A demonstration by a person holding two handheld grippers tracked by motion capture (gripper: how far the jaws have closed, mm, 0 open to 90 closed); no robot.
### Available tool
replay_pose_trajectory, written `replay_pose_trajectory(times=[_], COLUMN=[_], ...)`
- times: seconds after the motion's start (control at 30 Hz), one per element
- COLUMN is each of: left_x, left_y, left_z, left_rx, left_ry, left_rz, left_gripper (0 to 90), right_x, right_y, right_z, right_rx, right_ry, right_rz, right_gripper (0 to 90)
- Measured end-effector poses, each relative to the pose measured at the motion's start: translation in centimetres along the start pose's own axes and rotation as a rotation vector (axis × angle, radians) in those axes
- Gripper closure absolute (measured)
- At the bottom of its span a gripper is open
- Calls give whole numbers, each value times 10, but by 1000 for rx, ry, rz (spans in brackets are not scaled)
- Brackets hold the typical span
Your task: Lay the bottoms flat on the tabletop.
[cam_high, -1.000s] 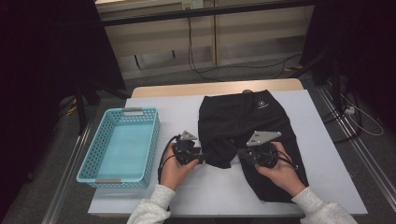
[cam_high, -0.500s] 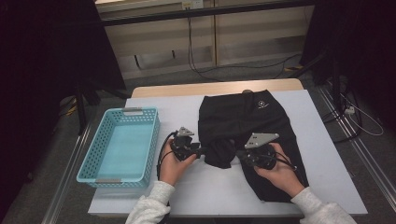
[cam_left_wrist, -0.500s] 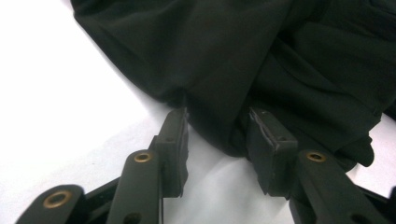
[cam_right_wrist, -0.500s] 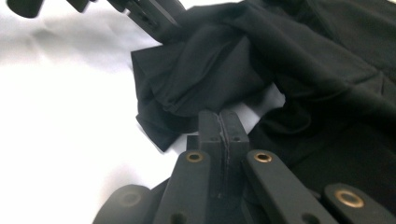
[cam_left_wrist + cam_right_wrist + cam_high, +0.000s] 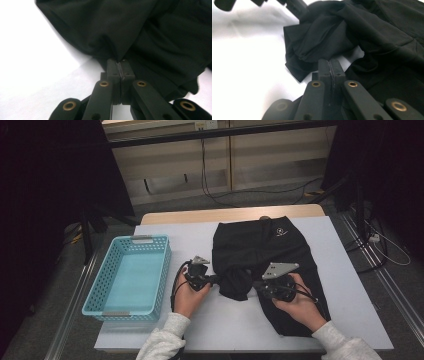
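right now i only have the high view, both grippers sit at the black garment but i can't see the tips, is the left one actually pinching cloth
Observer: Yes. In the left gripper view the left gripper is shut, with a fold of the black garment drawn taut into its tips.
Operator: and the right one
Observer: The right gripper is shut too, on the edge of a bunched flap of the garment.
Operator: is that flap off the table
Observer: Partly. The right gripper view shows the white table under the flap's raised edge, and a gap of table between flap and the flat cloth behind.
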State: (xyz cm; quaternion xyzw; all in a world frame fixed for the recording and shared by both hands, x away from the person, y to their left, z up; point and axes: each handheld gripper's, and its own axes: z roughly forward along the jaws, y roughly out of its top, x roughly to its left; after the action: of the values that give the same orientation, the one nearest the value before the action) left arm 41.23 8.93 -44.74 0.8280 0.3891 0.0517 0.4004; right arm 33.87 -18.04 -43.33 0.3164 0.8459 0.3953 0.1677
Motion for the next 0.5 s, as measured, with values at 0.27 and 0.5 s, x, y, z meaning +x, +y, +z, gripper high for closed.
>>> replay_pose_trajectory(times=[0.27, 0.5], left_x=[5, 0], left_y=[15, 20], left_z=[-39, -45], left_rx=[-87, -113], left_ry=[-28, -37], left_rz=[-56, -56], left_gripper=[898, 898], right_x=[-2, 6], right_y=[2, 4], right_z=[-2, 5], right_rx=[-16, -4], right_ry=[4, 8], right_rz=[26, -1], right_gripper=[900, 710])
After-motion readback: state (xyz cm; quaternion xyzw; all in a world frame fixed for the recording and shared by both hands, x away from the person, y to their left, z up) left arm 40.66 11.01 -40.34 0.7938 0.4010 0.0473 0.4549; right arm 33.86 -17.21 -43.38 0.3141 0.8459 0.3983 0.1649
